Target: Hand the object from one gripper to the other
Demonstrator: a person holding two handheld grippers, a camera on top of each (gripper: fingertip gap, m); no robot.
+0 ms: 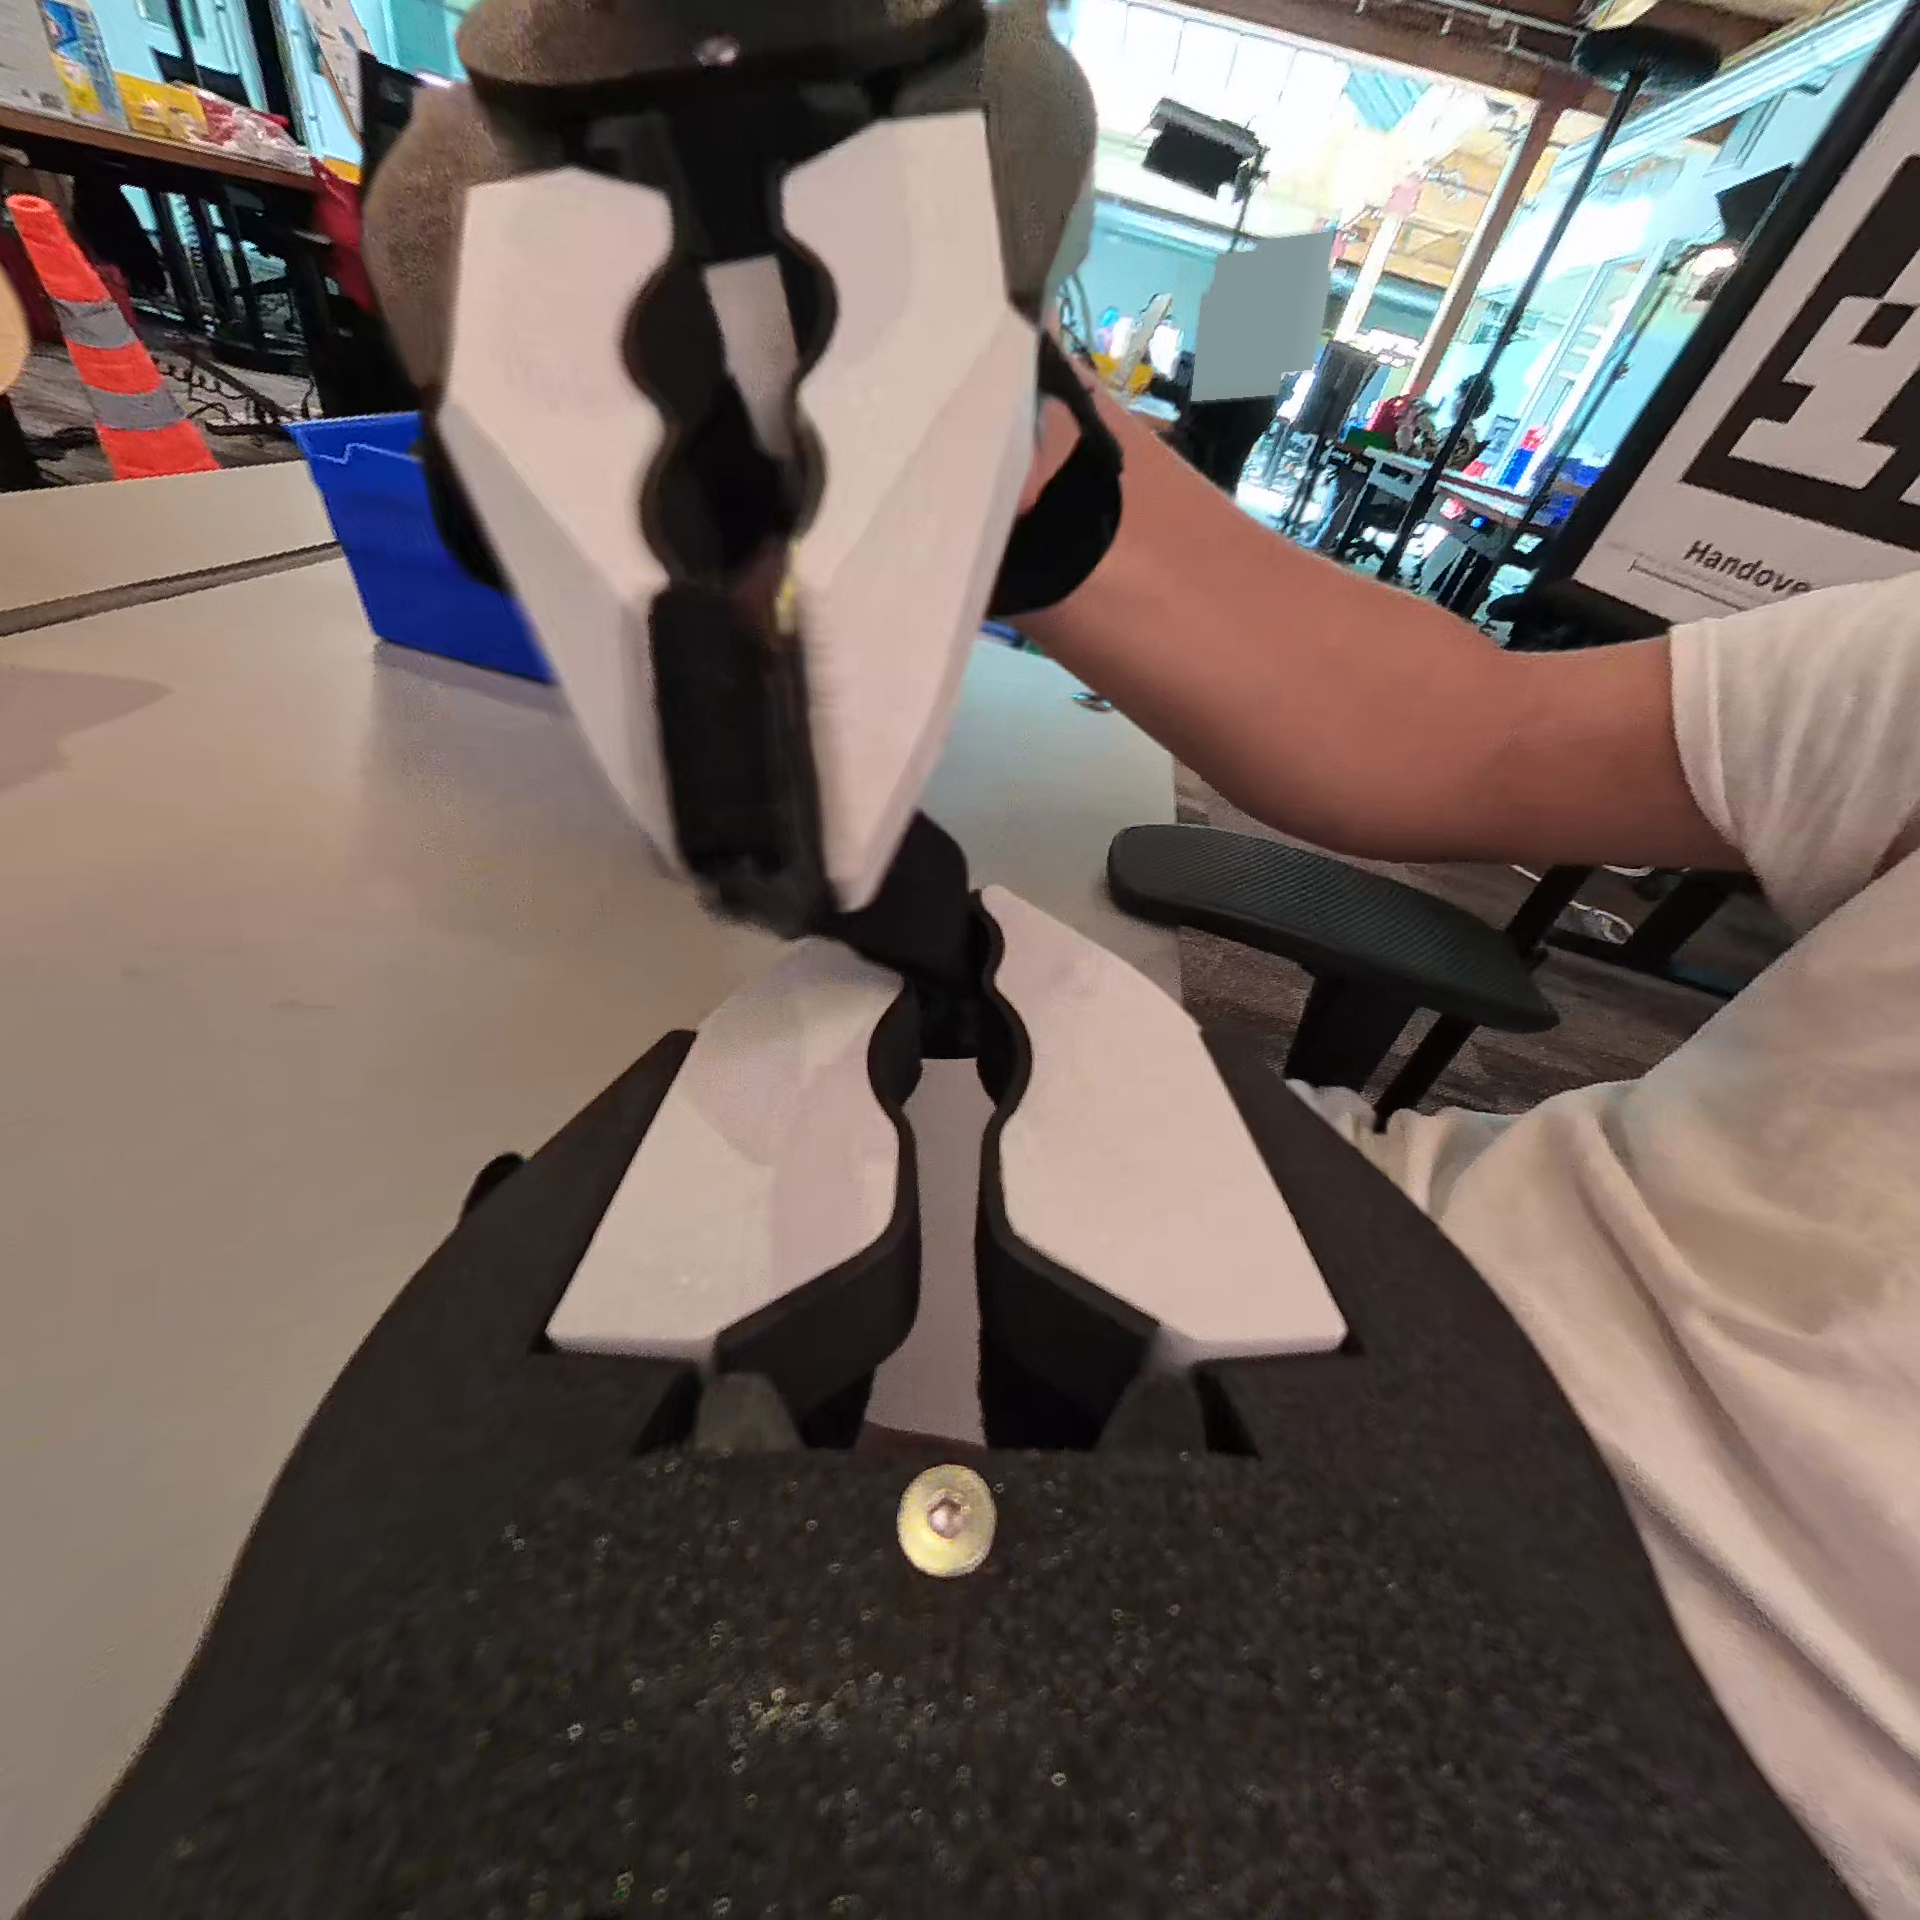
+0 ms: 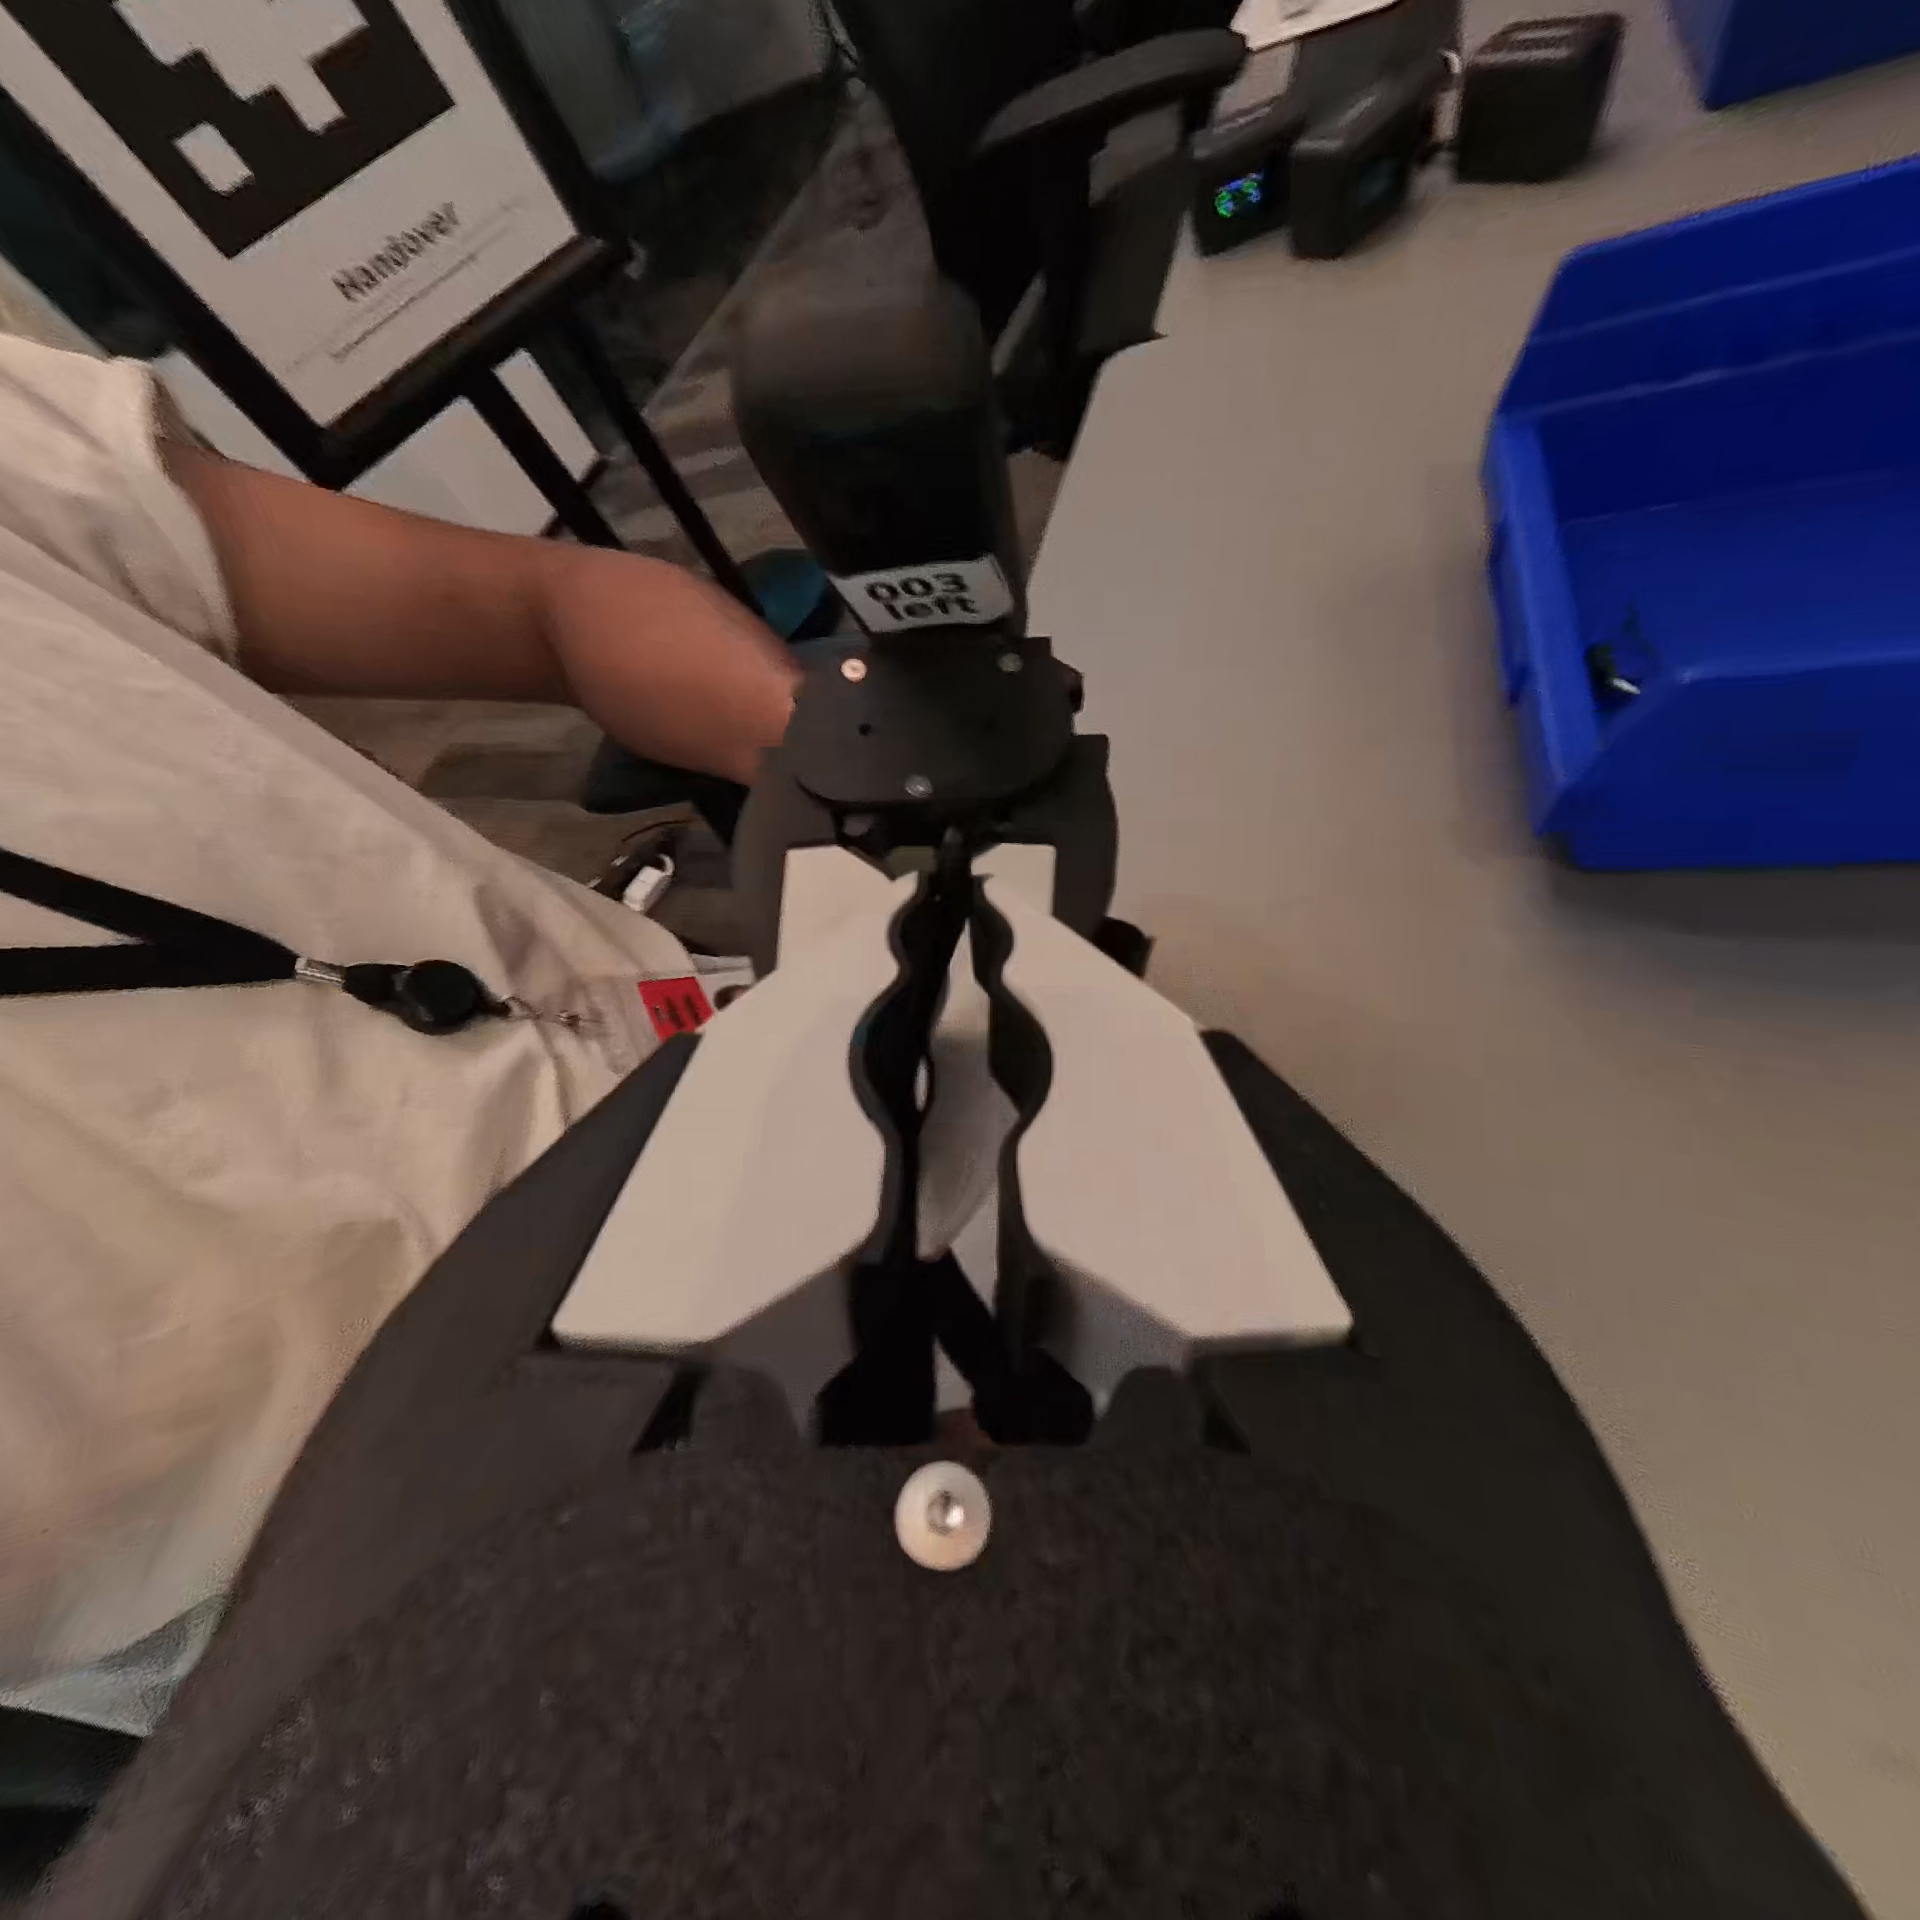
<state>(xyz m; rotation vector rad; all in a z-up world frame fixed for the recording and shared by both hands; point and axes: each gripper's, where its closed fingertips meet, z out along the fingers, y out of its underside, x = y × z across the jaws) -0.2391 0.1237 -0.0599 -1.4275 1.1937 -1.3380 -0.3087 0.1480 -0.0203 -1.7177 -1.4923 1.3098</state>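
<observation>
A small black object (image 1: 920,899) sits pinched where the two grippers' tips meet, above the table. My left gripper (image 1: 914,935) reaches up from the bottom of the left wrist view, with its white fingers closed onto the object. My right gripper (image 1: 769,883) points down from above, and its tips grip the same object. In the right wrist view the object shows as a thin black strip (image 2: 935,987) between the closed fingers of my right gripper (image 2: 940,894). The left gripper's black body (image 2: 925,717) faces it just beyond. The object's shape is mostly hidden.
A blue bin (image 1: 416,540) stands on the pale table (image 1: 260,935), to the right in the right wrist view (image 2: 1714,520). A person's arm (image 1: 1351,707) and white shirt are close by. A chair armrest (image 1: 1320,925), a marker board (image 2: 260,156) and an orange cone (image 1: 104,343) stand around.
</observation>
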